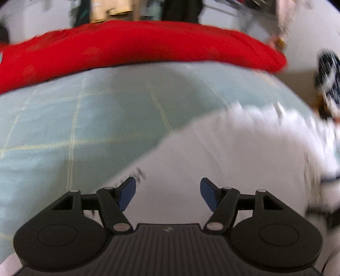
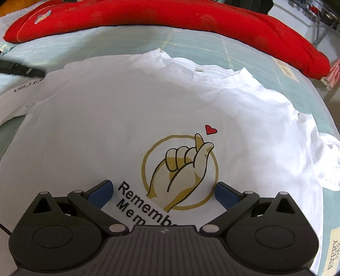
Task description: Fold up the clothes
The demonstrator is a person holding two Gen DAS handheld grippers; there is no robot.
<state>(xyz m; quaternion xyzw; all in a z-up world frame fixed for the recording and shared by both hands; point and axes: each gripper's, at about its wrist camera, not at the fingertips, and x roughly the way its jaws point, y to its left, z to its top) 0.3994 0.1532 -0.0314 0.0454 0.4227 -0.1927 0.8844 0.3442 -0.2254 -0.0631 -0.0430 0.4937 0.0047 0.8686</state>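
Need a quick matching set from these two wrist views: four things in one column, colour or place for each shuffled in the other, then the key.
Things:
1. T-shirt
2. Pillow
3. Heart print
4. Gripper pads

Colour or place:
A. blue, either side of the open gap
B. white, spread flat on the pale green bedsheet
C. small and red, just above the printed hand
D. long and red, lying beyond the shirt's collar

Pairs: 1-B, 2-D, 3-C, 4-A
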